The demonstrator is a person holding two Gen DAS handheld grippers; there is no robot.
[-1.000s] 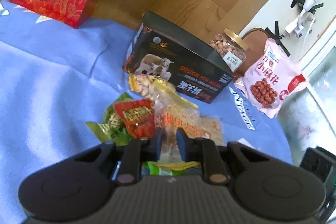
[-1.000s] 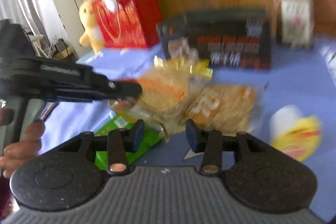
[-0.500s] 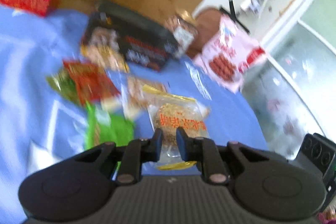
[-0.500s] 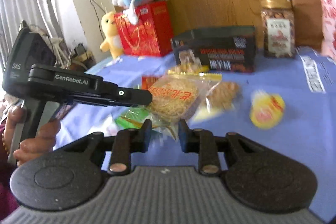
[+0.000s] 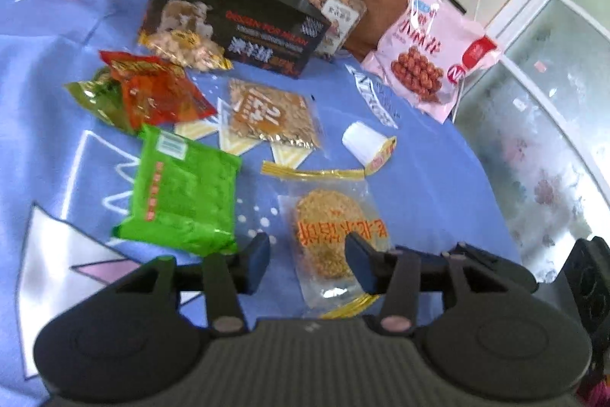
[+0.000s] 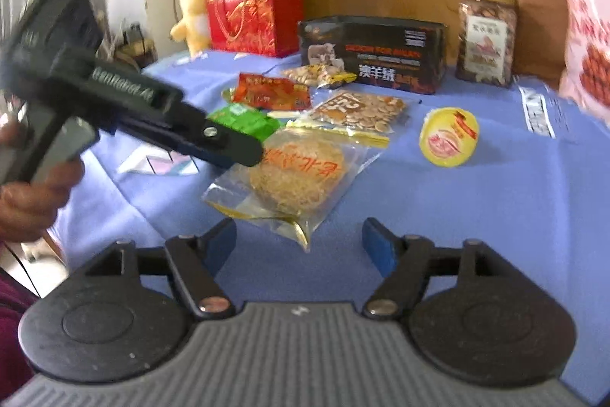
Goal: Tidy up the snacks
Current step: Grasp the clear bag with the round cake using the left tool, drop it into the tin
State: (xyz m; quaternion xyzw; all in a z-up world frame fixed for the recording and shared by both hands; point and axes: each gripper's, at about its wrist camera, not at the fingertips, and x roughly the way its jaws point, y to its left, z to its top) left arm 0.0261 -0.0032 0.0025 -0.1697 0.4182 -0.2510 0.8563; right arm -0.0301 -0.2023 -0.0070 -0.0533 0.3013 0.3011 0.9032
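My left gripper point(image 5: 307, 260) is opening astride the noodle pack point(image 5: 331, 235), long axis running away; my right gripper point(image 6: 299, 245), opening empty, sits just behind it.

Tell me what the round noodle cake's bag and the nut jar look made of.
Noodle cake bag: thin clear plastic film, glossy, contents visible, gold-edged seals. Nut jar: clear rigid plastic or glass, hard to tell; nuts show through, paper label, gold lid.

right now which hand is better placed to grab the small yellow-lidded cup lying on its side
Right. The yellow-lidded cup lies just ahead of the right gripper, whose jaws are opening and empty. The left gripper straddles the clear round-cracker packet.
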